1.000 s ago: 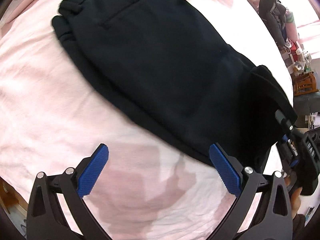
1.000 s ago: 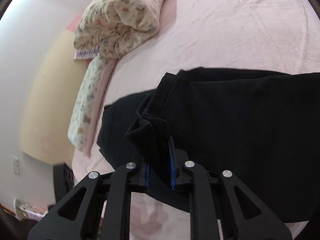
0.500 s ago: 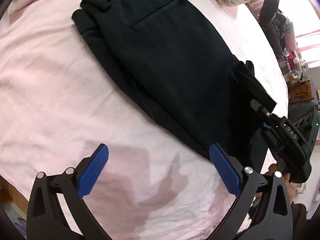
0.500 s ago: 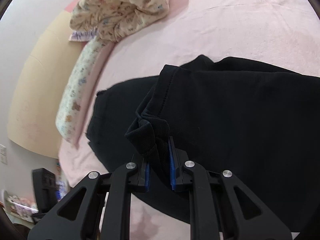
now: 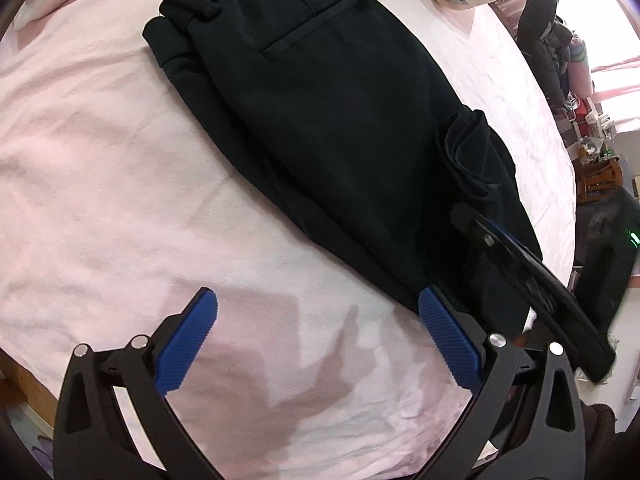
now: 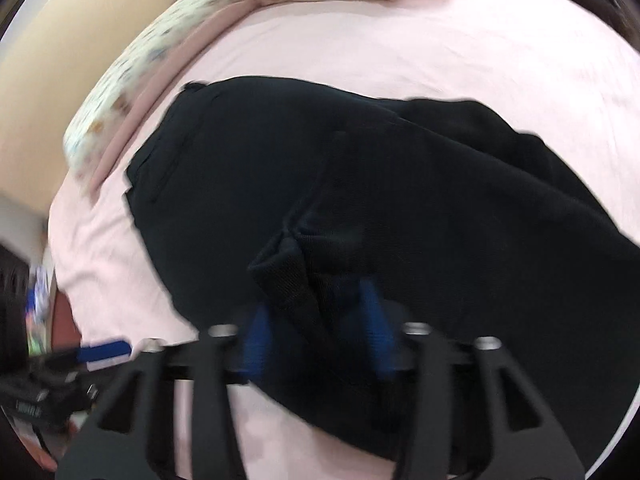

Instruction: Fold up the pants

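Black pants (image 5: 320, 120) lie folded on the pink bed sheet (image 5: 100, 200), waistband and back pocket at the upper left. Their leg end is doubled back over them, bunched into a raised fold (image 5: 464, 152). My right gripper (image 6: 314, 328) straddles that fold (image 6: 296, 272); its jaws are opening, and the blue pads (image 6: 256, 340) stand apart from the cloth between them. It also shows in the left wrist view as the right gripper (image 5: 520, 264) at the right. My left gripper (image 5: 318, 304) hangs wide open over bare sheet beside the pants' near edge, holding nothing.
A floral quilt (image 6: 132, 92) lies along the bed's far side against a beige wall (image 6: 48, 48). A dark chair with clothes (image 5: 548, 52) and cluttered furniture (image 5: 600, 168) stand beyond the bed's right side. The bed's edge (image 5: 16, 380) is at the lower left.
My right gripper carried the leg end across the pants toward the waistband and rolled. Its jaws, clamped on the cloth before, have parted. The left gripper stayed open and nearly still.
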